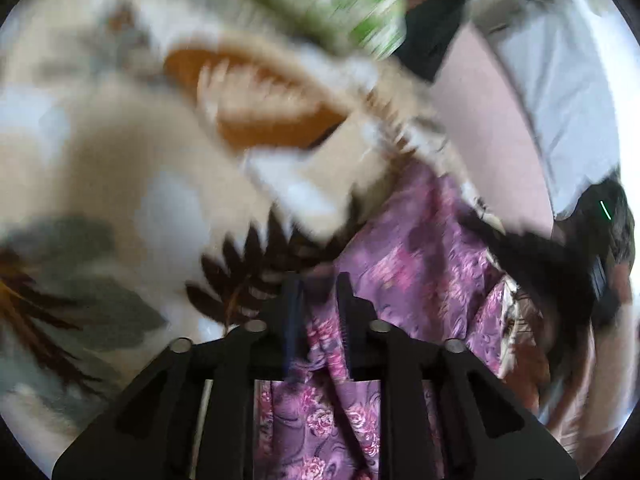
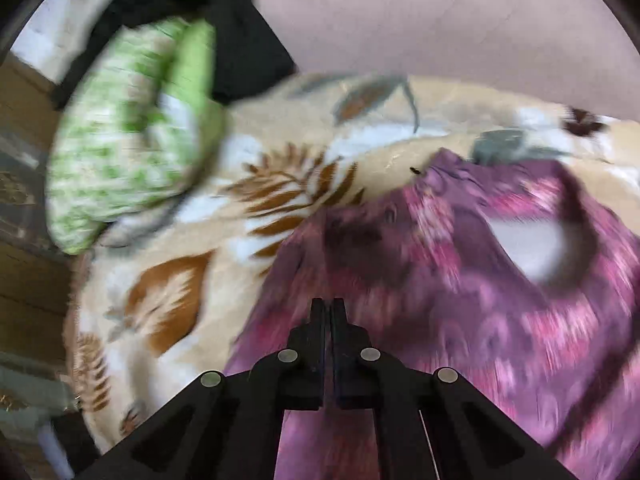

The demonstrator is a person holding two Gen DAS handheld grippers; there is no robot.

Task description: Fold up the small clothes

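Observation:
A small purple garment with pink flowers [image 2: 460, 280] lies on a cream blanket with brown leaves [image 2: 168, 288]; its neck hole shows at the right. My right gripper [image 2: 329, 304] is shut, its tips over the garment's left edge; I cannot tell whether cloth is pinched. In the left wrist view my left gripper [image 1: 318, 280] is shut on a fold of the same purple garment [image 1: 400, 248], which runs between the fingers and hangs below them. Both views are blurred by motion.
A green and white pillow [image 2: 120, 140] lies at the blanket's far left, also in the left wrist view [image 1: 352, 4]. Dark cloth [image 2: 248, 40] lies behind it. A pink wall [image 2: 440, 20] rises behind the bed. A person's arm [image 1: 560, 272] shows at the right.

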